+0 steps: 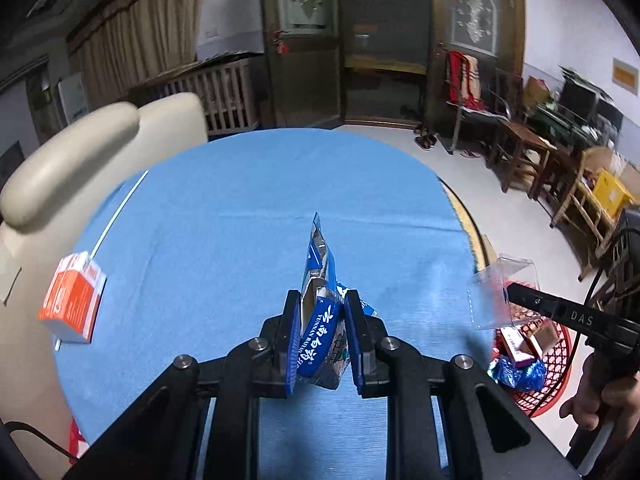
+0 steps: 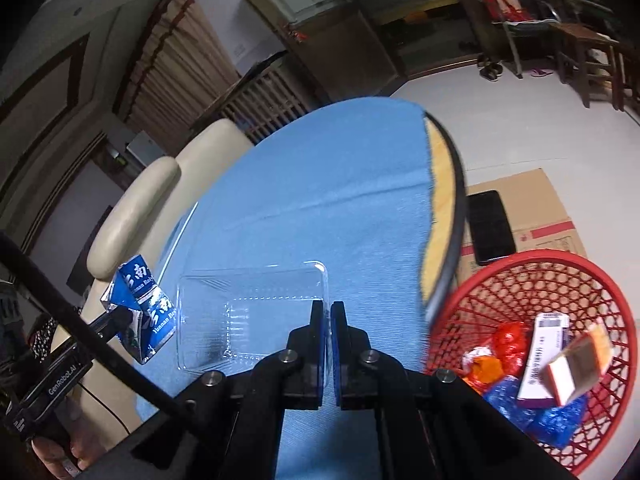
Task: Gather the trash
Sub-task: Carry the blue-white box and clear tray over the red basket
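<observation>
The left hand-held gripper [image 1: 322, 320] is clamped on a crumpled blue toothpaste box [image 1: 320, 320], held up over the blue-covered bench [image 1: 240, 220]. The right hand-held gripper [image 2: 330, 320] pinches the rim of a clear plastic tray [image 2: 248, 312]. Only the left view catches the orange carton [image 1: 74, 304] off to its left; the right view looks straight into the red basket [image 2: 520, 280], with wrappers and boxes inside, down to its right.

A cream armchair [image 1: 80, 168] stands beside the blue-clothed table [image 1: 260, 208].
</observation>
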The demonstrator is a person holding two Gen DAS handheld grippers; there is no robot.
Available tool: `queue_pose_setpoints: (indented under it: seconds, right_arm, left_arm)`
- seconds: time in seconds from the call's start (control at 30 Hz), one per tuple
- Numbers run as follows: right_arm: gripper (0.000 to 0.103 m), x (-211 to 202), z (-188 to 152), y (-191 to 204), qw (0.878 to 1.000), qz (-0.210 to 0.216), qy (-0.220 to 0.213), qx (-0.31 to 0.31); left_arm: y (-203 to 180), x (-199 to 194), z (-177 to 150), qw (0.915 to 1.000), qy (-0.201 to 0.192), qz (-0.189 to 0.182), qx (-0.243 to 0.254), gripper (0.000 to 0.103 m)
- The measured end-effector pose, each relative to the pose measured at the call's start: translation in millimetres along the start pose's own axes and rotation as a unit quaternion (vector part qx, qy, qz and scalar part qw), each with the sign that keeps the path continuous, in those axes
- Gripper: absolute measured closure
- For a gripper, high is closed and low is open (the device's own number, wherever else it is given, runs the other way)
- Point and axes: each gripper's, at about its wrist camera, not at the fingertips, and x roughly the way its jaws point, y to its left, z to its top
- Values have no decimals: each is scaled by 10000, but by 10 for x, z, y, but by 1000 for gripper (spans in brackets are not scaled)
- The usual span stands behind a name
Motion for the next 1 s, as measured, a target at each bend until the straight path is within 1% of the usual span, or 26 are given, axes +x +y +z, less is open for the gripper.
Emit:
queue_pose_setpoints:
  seconds: [0.4,0.63,1.0]
  right_arm:
    - [99,-450,-35,-526,9988,-200,-182,407]
    - [99,-590,-72,-758,9974,-306,-254,609]
    - [99,-757,-110,-1007,9949,-407,-340,855]
  left_arm:
    - [-601,8,40,9986,47,-151,509,81]
    - [-830,-12,42,9972,52,-201,722,81]
    - [-1070,-22,18,9943,136,-350,993,81]
